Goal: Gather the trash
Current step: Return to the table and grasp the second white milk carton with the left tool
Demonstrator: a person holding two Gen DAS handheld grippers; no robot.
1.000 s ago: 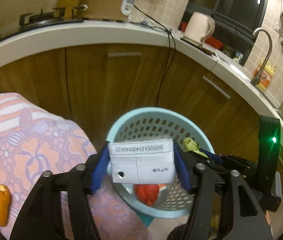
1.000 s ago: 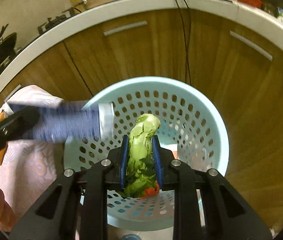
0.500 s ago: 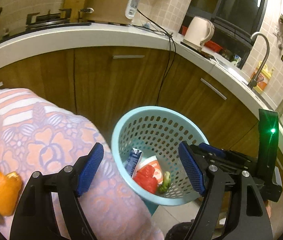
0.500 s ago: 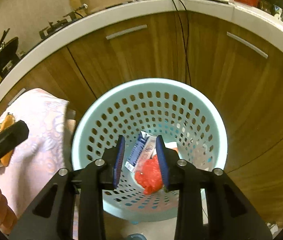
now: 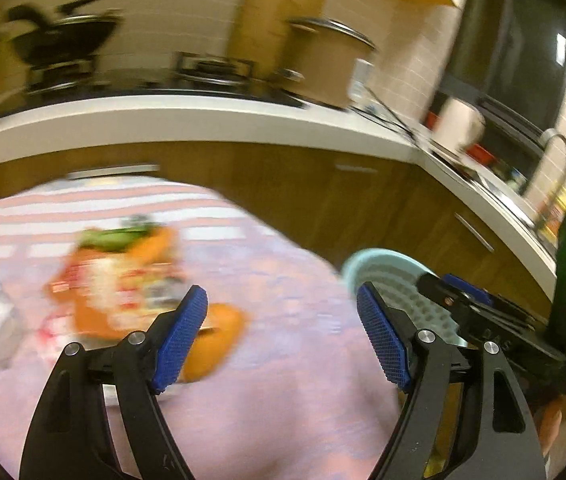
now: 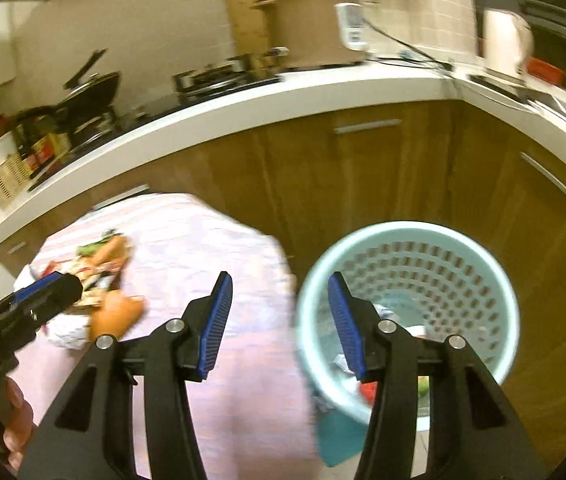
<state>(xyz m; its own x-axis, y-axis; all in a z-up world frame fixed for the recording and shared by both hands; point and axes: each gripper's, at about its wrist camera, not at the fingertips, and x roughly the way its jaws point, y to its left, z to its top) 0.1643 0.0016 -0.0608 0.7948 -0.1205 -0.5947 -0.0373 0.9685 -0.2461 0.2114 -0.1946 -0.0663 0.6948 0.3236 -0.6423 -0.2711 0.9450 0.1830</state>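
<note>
1. The left claw [image 5: 283, 336] is seen with its blue ribbed pads [image 5: 181, 336] spread wide apart, and nothing is held between them.
2. Below the left claw, a surface covered by a pink and white floral cloth [image 5: 275, 412] is shown, much blurred.
3. A heap of trash [image 5: 119, 280], made up of orange peel, green scraps and red-and-white wrappers, is found on the cloth, ahead and to the left of the left claw; its single pieces cannot be told apart through the blur.
4. One curved piece of orange peel [image 5: 219, 334] is seen just behind the left pad, at the near edge of the heap.
5. The right claw [image 6: 279, 320] is caught with its jaws opening, and nothing is gripped between them.
6. A pale blue round plastic basket with a perforated wall [image 6: 463, 264] is placed on the floor just beside the cloth-covered surface, to its right; the right-hand finger of the right claw is seen in front of its rim.
7. Red, white and green trash is glimpsed at the bottom of the basket, largely hidden by the claw.
8. In the right wrist view the left claw is shown at the left edge, near the heap.
9. Brown wooden cabinets under a white worktop [image 6: 243, 108] are seen behind, with a brown lidded cooker [image 6: 315, 28] standing on it.
</note>
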